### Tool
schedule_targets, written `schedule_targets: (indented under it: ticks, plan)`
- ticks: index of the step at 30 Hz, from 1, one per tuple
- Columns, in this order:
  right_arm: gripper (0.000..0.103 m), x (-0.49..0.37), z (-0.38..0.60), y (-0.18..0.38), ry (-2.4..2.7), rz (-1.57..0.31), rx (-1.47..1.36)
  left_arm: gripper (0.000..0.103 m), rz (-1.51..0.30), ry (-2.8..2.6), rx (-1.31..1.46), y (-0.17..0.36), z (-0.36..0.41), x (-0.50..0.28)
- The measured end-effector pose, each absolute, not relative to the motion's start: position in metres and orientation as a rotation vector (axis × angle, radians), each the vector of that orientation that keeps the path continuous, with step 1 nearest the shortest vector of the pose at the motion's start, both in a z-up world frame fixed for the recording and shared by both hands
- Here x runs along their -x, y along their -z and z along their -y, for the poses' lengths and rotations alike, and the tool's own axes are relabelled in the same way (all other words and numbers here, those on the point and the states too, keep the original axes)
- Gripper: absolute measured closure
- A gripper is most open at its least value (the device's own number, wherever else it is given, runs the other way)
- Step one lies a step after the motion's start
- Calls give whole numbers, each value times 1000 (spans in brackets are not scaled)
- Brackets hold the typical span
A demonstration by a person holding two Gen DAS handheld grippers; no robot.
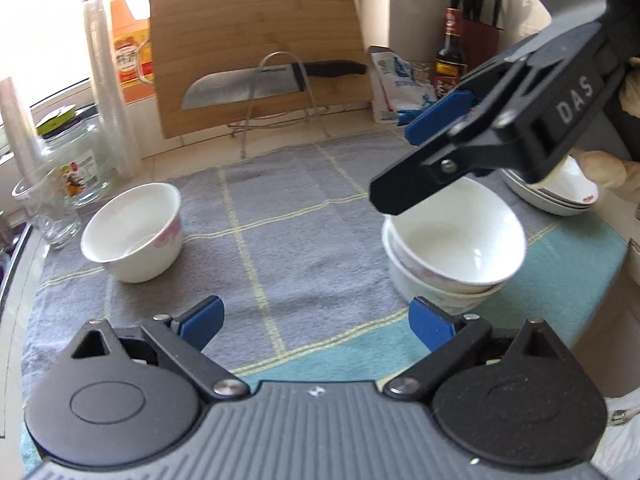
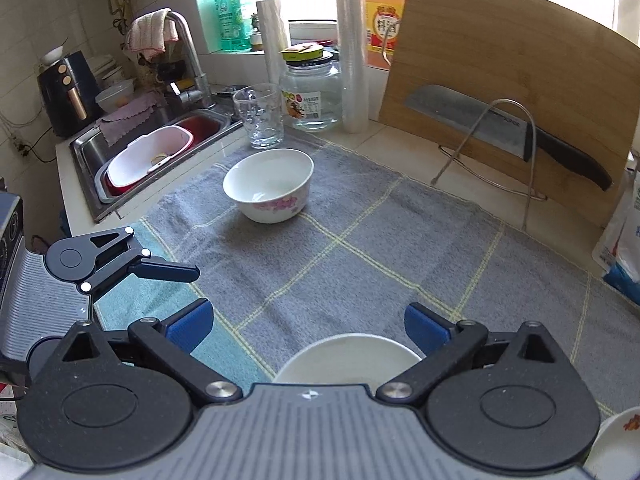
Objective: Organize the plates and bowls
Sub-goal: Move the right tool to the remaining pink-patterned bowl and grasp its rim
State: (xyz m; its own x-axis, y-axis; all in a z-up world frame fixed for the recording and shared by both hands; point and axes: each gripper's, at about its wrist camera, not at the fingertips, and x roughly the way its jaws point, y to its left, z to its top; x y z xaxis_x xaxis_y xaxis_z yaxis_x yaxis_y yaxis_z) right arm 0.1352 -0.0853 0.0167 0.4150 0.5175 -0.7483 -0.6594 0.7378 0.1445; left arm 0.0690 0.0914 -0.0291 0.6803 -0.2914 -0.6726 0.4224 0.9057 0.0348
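A white bowl with pink flowers [image 1: 134,232] [image 2: 269,185] stands alone on the grey towel [image 1: 288,208] [image 2: 360,248]. Two nested white bowls [image 1: 452,248] stand at the right; their rim shows low in the right wrist view [image 2: 348,356]. A stack of plates [image 1: 560,196] lies behind them, partly hidden. My left gripper [image 1: 316,320] is open and empty above the towel's front. My right gripper [image 2: 306,324] is open and empty just above the nested bowls; it appears in the left wrist view [image 1: 404,160]. The left gripper shows in the right wrist view [image 2: 176,272].
A cutting board [image 1: 256,52] with a knife [image 1: 256,84] leans on a wire rack at the back. A glass jar [image 1: 76,160], a glass cup [image 2: 260,116], stacked plastic cups [image 2: 352,48], bottles and a knife block [image 1: 476,20] line the counter. The sink [image 2: 152,152] lies left.
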Motion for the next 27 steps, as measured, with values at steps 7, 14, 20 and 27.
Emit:
schedule_targets:
  ticks: [7,14,20,27]
  plan:
    - [0,-157,36,-22,-795,-861,236,4,-676,228,-171,38,-146,-92]
    - [0,-187,-8,-18,-810,-868,270,4,-639,168,-161,46,-184,-130]
    - [0,-222,-43,-9,-816,-896,287,5,-634,188,-152,58,-196,-159]
    - [0,-258,-71,7,-825,-932,303,5,-645,226,-135,71,-198,-176]
